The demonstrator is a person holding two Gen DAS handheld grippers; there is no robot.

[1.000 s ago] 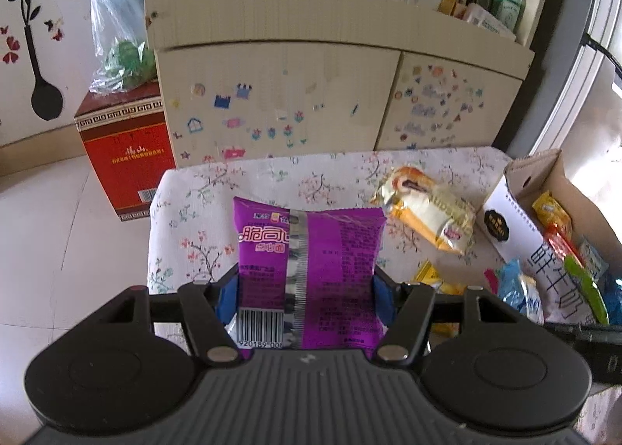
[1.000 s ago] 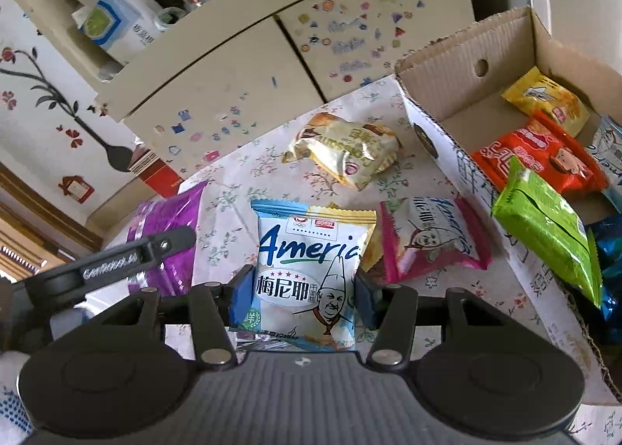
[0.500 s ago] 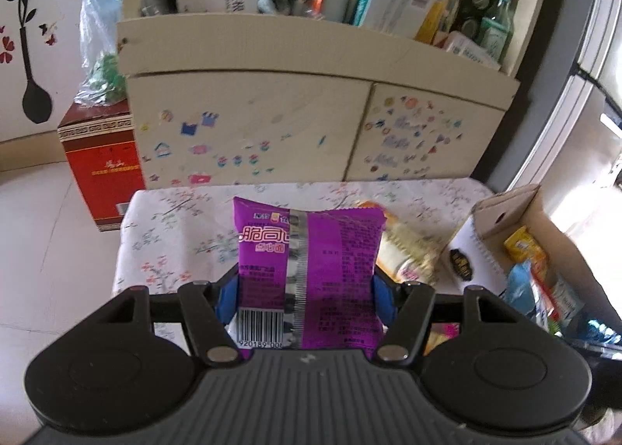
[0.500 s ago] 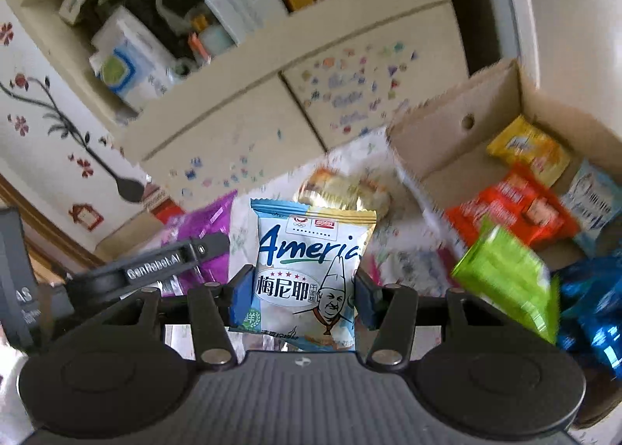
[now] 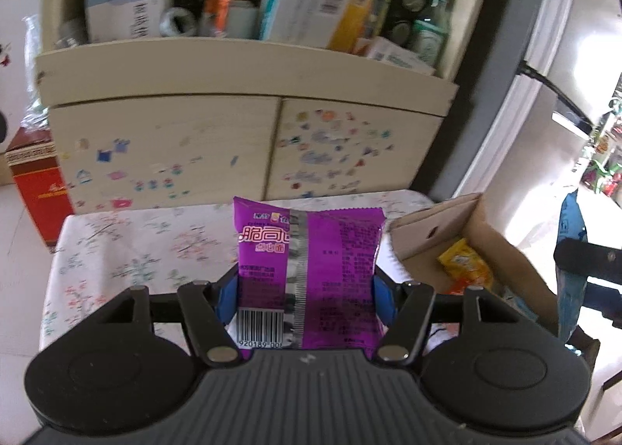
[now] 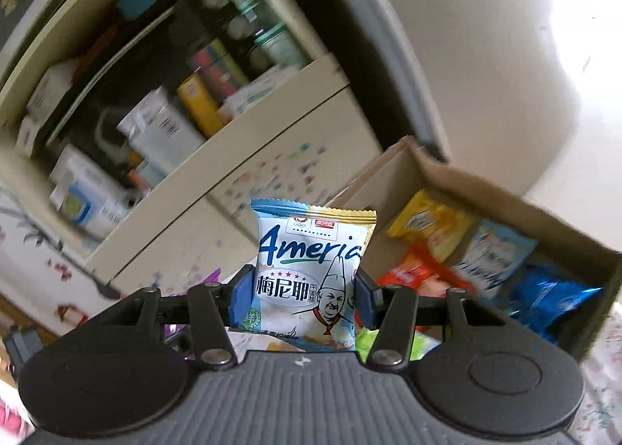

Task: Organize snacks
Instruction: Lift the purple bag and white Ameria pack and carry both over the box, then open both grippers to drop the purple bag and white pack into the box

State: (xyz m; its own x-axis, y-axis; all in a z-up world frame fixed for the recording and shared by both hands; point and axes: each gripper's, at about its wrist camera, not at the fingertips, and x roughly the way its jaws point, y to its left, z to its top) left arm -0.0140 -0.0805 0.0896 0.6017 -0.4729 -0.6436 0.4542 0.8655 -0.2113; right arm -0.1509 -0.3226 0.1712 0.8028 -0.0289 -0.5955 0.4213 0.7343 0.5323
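Left gripper (image 5: pixel 307 289) is being kept clamped on the purple packet (image 5: pixel 309 274), held above the floral table (image 5: pixel 128 250). Right gripper (image 6: pixel 303 299) is being kept clamped on the white-blue packet (image 6: pixel 311 270), beside the cardboard box (image 6: pixel 505 192). Transfer step is likely being run; next, each packet needs positioning over the box before release.

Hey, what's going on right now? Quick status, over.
Left gripper shut on purple snack packet. Right gripper shut on white-blue snack packet. Cardboard box ahead, part-filled. Nothing in the way.
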